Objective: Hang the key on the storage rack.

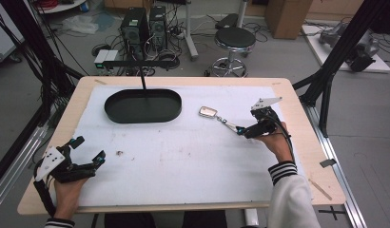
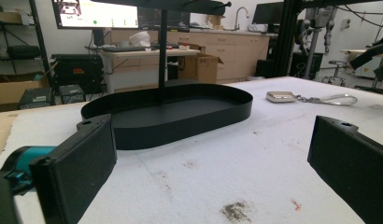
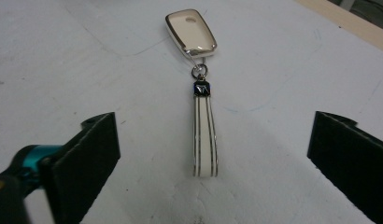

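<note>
A cream key fob [image 1: 208, 112] [image 3: 190, 31] [image 2: 280, 96] lies on the white mat, joined by a small ring to a cream strap loop [image 3: 204, 135] [image 2: 336, 99]. My right gripper [image 1: 244, 131] [image 3: 213, 163] rests at the strap's near end, open, with the strap lying between its jaws and touching neither. A black oval tray [image 1: 112, 111] [image 2: 236, 109] with an upright post [image 2: 162, 51] stands at the back left. Near the front left corner, my left gripper [image 1: 91, 152] [image 2: 208, 172] is open and holds nothing, facing the tray.
The white mat [image 1: 183, 156] covers most of the wooden table [image 1: 297, 109]. A small dark smudge [image 1: 120, 153] [image 2: 236, 211] marks the mat ahead of my left gripper. Black frame posts [image 1: 340, 42] stand at the table's far corners.
</note>
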Motion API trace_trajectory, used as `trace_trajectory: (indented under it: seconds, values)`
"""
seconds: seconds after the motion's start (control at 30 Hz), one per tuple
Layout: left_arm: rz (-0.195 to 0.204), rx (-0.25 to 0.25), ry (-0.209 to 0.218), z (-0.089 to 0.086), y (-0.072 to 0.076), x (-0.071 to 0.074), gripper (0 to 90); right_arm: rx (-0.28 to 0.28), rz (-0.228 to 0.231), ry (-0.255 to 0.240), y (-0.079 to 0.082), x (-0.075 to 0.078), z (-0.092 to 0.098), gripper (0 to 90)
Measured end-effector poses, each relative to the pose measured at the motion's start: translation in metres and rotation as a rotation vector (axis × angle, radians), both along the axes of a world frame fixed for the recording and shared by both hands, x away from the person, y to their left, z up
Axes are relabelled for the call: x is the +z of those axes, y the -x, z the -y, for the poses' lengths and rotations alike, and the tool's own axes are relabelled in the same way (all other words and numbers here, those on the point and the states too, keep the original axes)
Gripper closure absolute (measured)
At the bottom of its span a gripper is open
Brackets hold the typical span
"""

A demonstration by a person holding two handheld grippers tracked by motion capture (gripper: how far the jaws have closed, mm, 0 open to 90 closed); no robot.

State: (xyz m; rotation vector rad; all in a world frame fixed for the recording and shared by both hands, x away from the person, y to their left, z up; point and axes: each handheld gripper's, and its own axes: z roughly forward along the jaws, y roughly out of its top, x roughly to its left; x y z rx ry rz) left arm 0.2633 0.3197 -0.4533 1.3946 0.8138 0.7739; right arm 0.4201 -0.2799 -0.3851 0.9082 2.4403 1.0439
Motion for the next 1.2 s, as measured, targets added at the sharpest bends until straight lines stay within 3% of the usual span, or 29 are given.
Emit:
trace_trajectory:
  seconds: [0.1,0.17,0.27,0.5,0.77,1.2]
  values:
    - [0.000,0.001,0.002,0.000,0.000,0.000,1.7,-0.001,-0.027,0.004,-0.005,-0.001,-0.001,5.6]
    - [-0.001,0.004,0.002,0.000,0.000,0.000,1.7,-0.007,-0.046,0.032,-0.009,-0.002,-0.003,5.9]
    - [-0.001,0.003,0.003,0.000,0.000,0.000,1.7,0.003,-0.076,0.040,-0.013,-0.004,-0.003,16.3]
    - [-0.001,0.002,0.002,0.000,0.000,0.000,1.7,-0.001,-0.139,0.101,-0.017,-0.010,-0.007,24.9]
    - [0.001,0.000,0.001,0.000,0.000,0.000,1.7,-0.009,-0.166,0.181,-0.020,-0.016,-0.015,37.6]
    - [0.002,-0.002,0.003,0.000,0.000,0.000,1.7,-0.008,-0.213,0.214,-0.024,-0.022,-0.014,52.7]
